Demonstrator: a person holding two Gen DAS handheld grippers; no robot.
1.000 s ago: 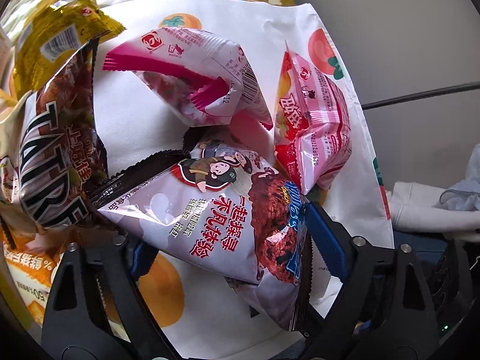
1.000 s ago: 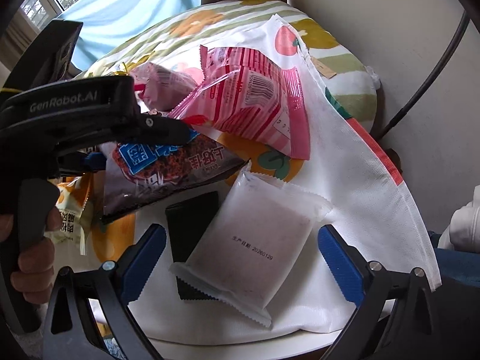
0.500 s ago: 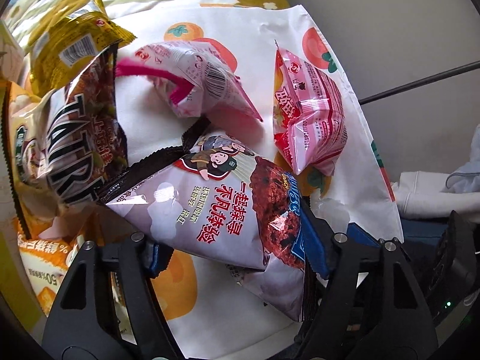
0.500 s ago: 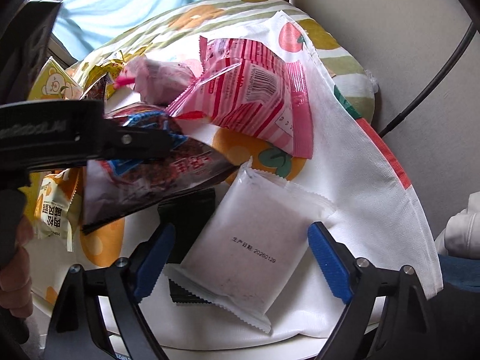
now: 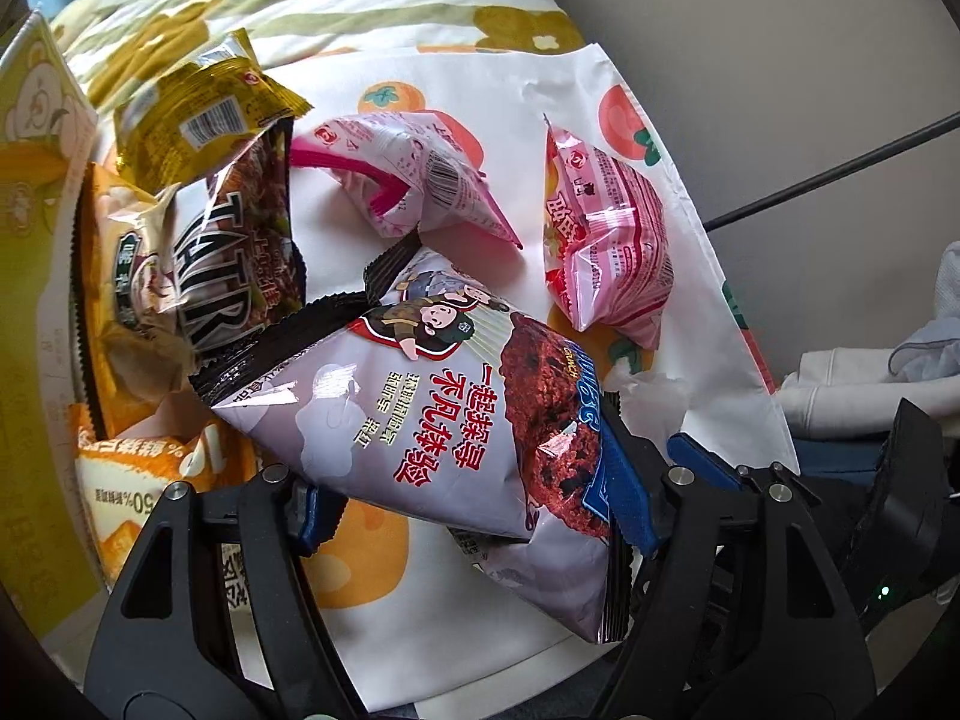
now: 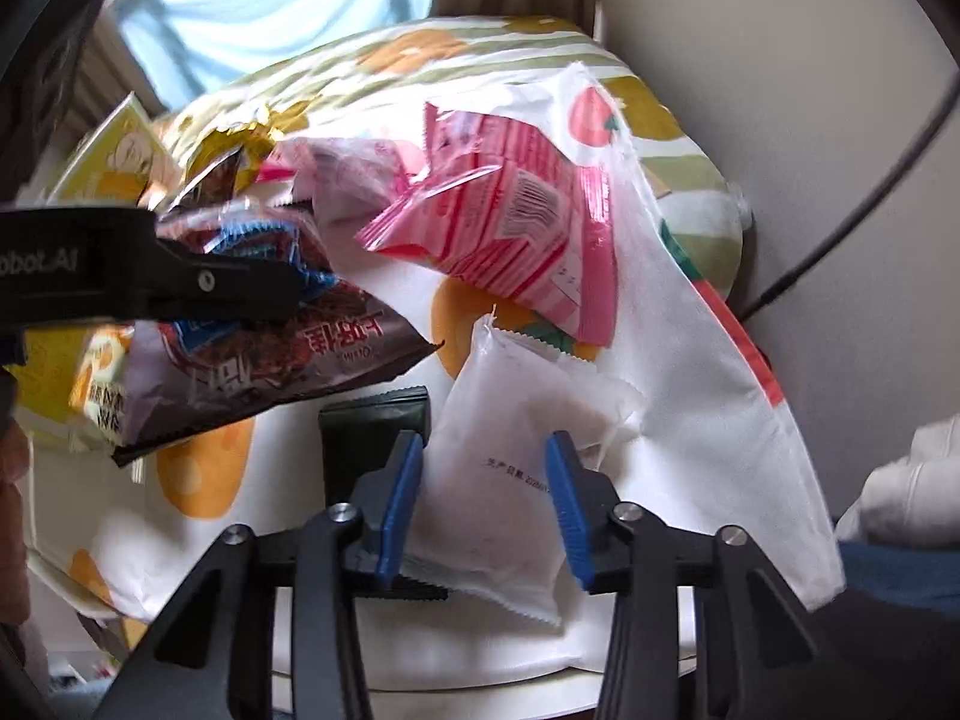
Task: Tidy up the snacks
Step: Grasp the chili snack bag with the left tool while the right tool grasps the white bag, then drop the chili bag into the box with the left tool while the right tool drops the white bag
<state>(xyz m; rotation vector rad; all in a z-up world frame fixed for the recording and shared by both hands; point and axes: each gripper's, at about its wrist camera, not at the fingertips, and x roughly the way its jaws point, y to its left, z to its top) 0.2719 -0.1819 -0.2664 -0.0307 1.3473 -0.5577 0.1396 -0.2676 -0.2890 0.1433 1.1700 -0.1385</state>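
My left gripper [image 5: 474, 501] is shut on a lilac and brown cookie bag [image 5: 432, 420], lifted a little above the fruit-print cloth [image 5: 528, 96]. That bag [image 6: 282, 354] also shows at the left of the right wrist view, pinched by the left gripper's black arm [image 6: 150, 282]. My right gripper [image 6: 485, 483] is shut on a frosted white packet [image 6: 510, 444] lying on the cloth, its blue pads pressing both sides. A small black packet [image 6: 372, 426] lies partly under the white one.
Two pink snack bags [image 5: 420, 180] [image 5: 606, 240] lie on the cloth beyond the held bag. Brown, yellow and orange bags [image 5: 198, 240] crowd the left side. A grey wall [image 5: 780, 60] stands to the right, folded clothes [image 5: 870, 384] beside the cloth's edge.
The right gripper's jaws closed from wide open onto the white packet. The left gripper tightened on the cookie bag and lifted it up off the cloth.
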